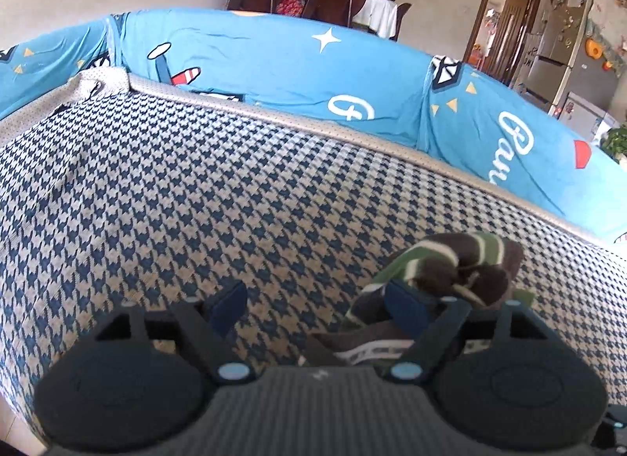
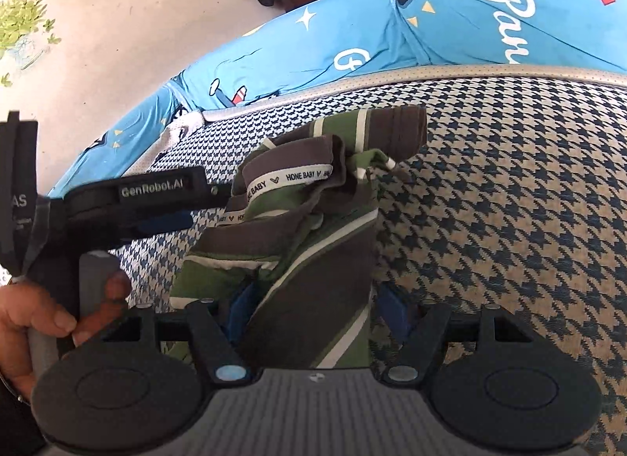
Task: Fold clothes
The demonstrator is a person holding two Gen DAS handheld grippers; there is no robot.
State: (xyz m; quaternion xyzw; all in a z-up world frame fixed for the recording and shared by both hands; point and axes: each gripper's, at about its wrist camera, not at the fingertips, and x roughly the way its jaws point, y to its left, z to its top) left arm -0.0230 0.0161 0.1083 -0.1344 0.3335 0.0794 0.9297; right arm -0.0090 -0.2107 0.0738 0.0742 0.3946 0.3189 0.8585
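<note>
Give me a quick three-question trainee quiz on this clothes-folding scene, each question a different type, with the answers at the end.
1. True or false: the left gripper is shut tight on the striped garment.
2. What does the garment's waistband read? A) HONE BABY B) GAP KIDS C) nothing
3. Fill in: beneath the garment is a blue and beige ____-patterned cover.
Key: 1 false, it is open; 2 A; 3 houndstooth.
</note>
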